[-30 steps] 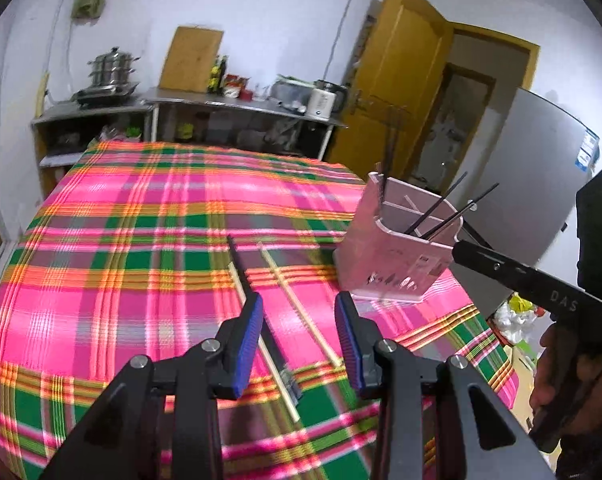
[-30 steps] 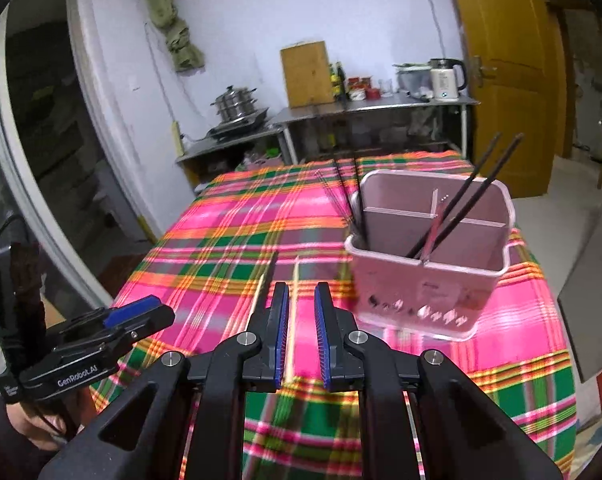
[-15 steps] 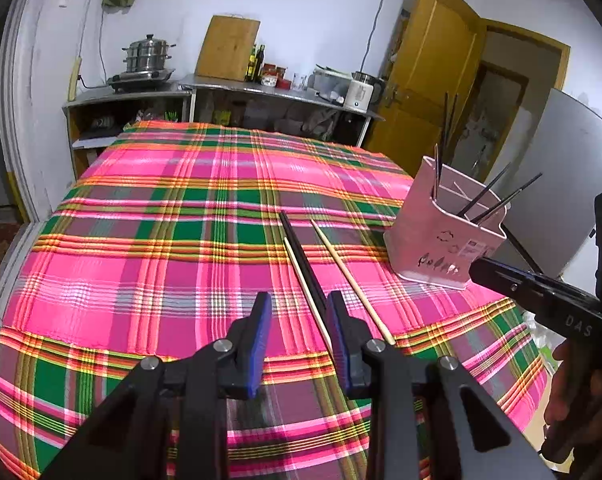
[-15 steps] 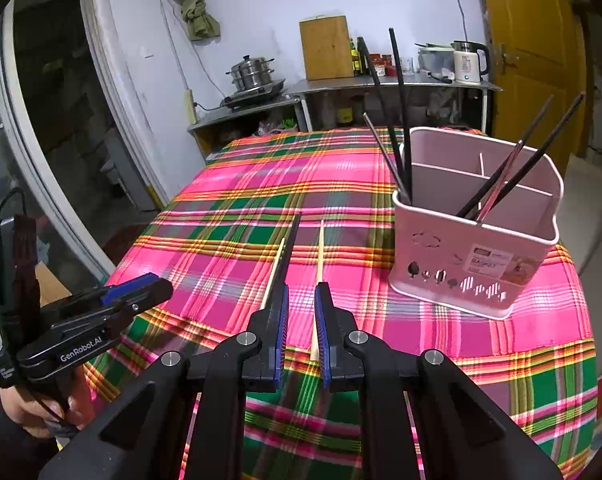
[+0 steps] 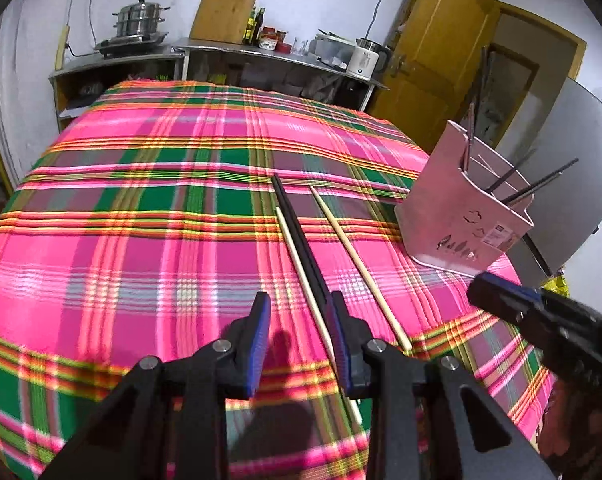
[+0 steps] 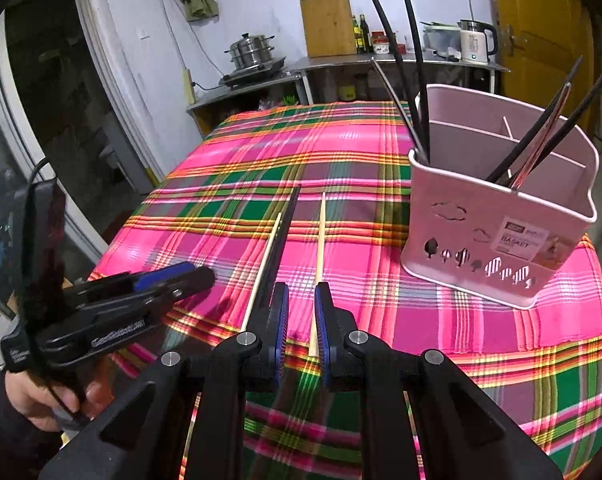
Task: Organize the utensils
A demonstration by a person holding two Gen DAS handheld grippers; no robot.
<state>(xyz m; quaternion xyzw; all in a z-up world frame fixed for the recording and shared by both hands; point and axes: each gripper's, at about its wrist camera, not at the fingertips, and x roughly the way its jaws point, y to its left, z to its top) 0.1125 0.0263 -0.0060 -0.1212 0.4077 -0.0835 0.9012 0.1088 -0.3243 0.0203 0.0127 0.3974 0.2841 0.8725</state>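
On plaid cloth [image 5: 141, 240] — slim wooden chopsticks [image 5: 357, 260], black chopstick [image 5: 297, 228].

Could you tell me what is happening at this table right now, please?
A person holds a claw in each hand over a plaid tablecloth, sorting chopsticks into a pink utensil basket that already holds several dark ones. Three chopsticks lie loose on the cloth: a black chopstick between two light wooden chopsticks. The left claw is open beside them, and the right claw is slightly open just above them. Neither grips anything.
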